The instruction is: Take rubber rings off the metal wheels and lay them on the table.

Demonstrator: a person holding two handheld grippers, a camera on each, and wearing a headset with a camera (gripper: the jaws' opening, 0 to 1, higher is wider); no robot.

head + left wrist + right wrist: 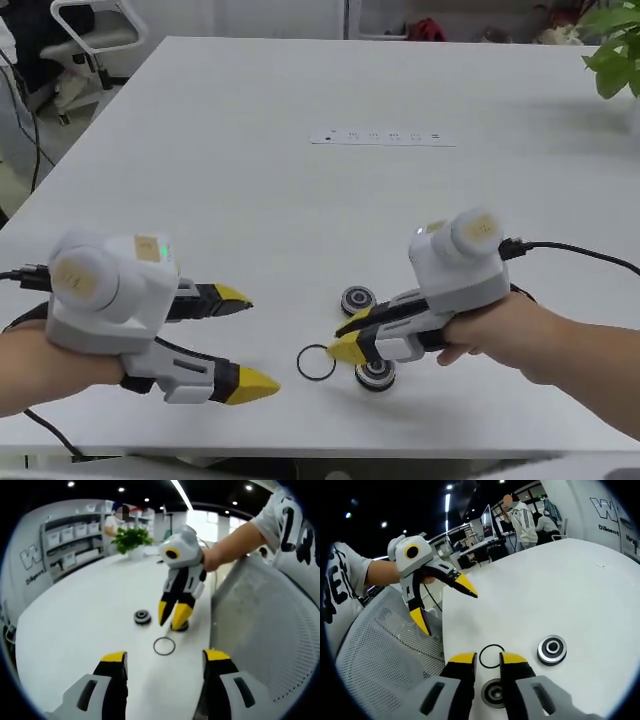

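Note:
A thin black rubber ring (315, 362) lies flat on the white table (300, 200), off any wheel. One metal wheel (357, 299) rests just beyond it, a second wheel (376, 374) to its right. My right gripper (347, 338) hovers over that second wheel, jaws a little apart with nothing gripped. In the right gripper view the wheel (494, 692) shows between my fingers, with the ring (492, 656) just past the tips. My left gripper (245, 340) is wide open left of the ring (164, 646) and holds nothing.
A white socket strip (383, 137) is set into the table's middle. A mesh chair back (265, 630) stands at the near table edge. A potted plant (615, 50) sits at the far right corner, and an office chair (90, 40) beyond the far left.

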